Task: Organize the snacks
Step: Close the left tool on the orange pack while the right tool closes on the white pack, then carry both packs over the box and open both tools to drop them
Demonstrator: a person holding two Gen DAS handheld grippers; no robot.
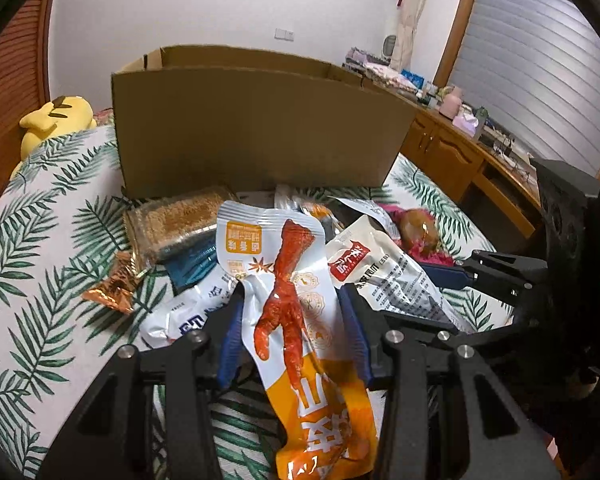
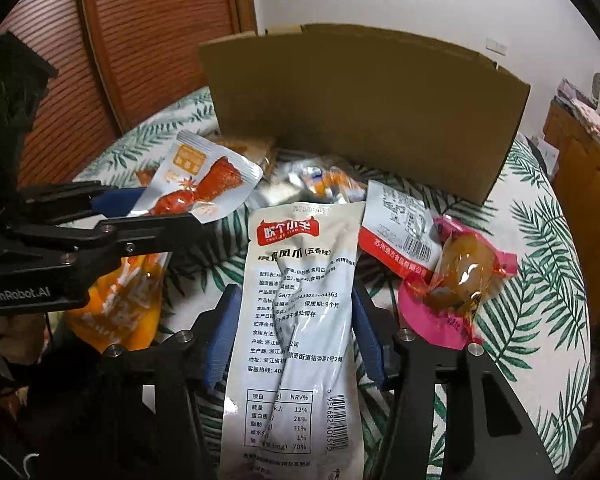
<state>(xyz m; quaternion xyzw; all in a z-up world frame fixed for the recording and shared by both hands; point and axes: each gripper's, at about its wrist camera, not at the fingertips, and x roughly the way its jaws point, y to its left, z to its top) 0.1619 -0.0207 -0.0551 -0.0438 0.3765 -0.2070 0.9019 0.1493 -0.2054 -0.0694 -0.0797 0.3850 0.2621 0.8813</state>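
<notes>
The left gripper has its blue-padded jaws closed on a glossy white-and-orange pouch printed with a red chicken foot, held above the leaf-print bedspread. The right gripper clamps a crinkled pale plastic pouch, whose red label sits above black print that includes "GB/T", "NRV%" and a barcode. Beyond them lies a loose heap of snacks: a clear block-shaped pack of brown grainy bars, a twisted copper-foil sweet, and a pink wrapper around a brown glazed egg. At the far side stands a plain corrugated cardboard box, open at the top. "GenRobot.AI" is written on the left gripper's black body.
</notes>
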